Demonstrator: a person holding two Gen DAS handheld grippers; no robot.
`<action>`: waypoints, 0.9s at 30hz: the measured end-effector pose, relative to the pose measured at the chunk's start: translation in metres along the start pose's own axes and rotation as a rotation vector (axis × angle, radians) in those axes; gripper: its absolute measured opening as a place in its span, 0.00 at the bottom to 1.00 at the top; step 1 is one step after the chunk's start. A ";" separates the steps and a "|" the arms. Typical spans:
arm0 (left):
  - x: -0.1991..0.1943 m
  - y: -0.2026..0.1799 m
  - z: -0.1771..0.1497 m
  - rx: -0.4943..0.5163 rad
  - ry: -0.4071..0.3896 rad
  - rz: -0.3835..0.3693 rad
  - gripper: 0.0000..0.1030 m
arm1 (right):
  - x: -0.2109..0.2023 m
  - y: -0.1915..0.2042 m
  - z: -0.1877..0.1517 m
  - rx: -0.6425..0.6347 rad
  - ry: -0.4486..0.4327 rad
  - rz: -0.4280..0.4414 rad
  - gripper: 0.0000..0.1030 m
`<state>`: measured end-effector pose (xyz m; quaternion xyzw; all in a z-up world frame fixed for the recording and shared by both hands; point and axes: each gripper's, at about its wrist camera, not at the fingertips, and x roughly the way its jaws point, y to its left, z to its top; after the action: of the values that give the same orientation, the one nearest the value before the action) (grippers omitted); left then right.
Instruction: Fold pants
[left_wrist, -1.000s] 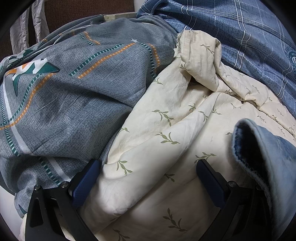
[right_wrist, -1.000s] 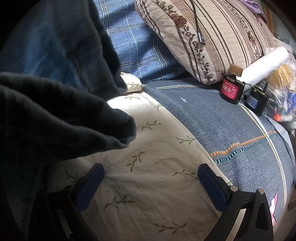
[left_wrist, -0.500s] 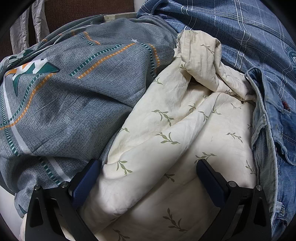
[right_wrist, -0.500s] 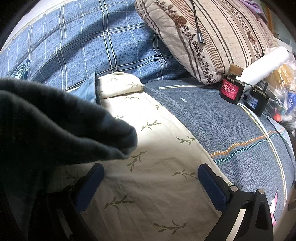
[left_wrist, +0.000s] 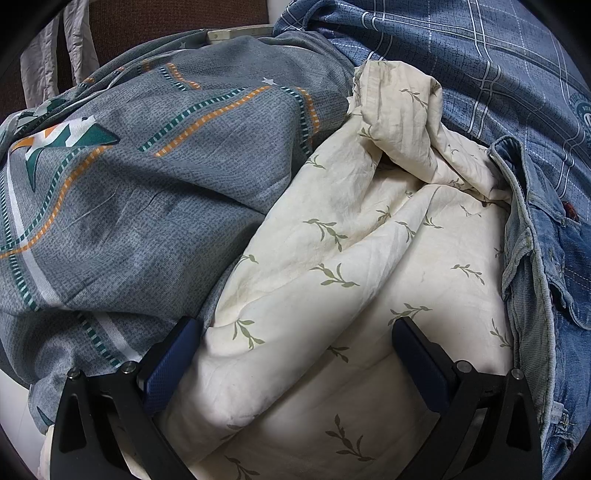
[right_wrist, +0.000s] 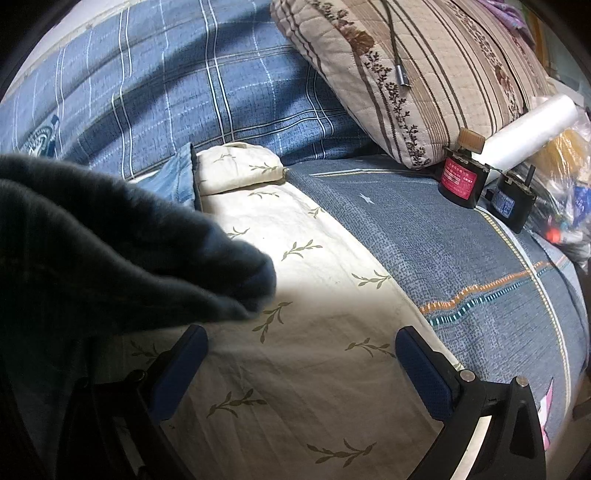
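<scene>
Blue denim pants lie along the right edge of the left wrist view, waistband and pocket showing, on a cream leaf-print quilt. My left gripper is open and empty over the quilt, left of the pants. In the right wrist view a dark blurred fold of the pants hangs close to the camera at the left, and a lighter denim part lies further back. My right gripper is open over the quilt; the dark fold is above its left finger, and I cannot tell if they touch.
A grey patterned sheet lies left of the quilt; a blue plaid blanket is behind. In the right wrist view a striped pillow, a red-labelled bottle, a dark box and a white roll sit at the right.
The pants have dropped from in front of both cameras onto the quilt; the plaid blanket is now uncovered in the right view. Both grippers stayed in place and open.
</scene>
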<state>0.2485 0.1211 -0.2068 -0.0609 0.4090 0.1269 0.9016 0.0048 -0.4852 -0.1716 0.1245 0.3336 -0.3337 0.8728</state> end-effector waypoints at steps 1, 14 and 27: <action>0.000 -0.001 0.000 0.001 0.002 0.005 1.00 | 0.000 -0.002 0.001 0.003 0.004 0.005 1.00; -0.088 0.023 0.019 0.065 -0.112 -0.079 1.00 | -0.085 -0.127 0.012 0.301 -0.114 -0.165 0.98; -0.306 -0.006 -0.054 0.331 -0.404 -0.338 1.00 | -0.270 -0.049 -0.010 0.129 -0.427 0.330 0.99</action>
<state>0.0167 0.0492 -0.0118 0.0459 0.2209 -0.0836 0.9706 -0.1828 -0.3821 0.0010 0.1593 0.0951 -0.2265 0.9562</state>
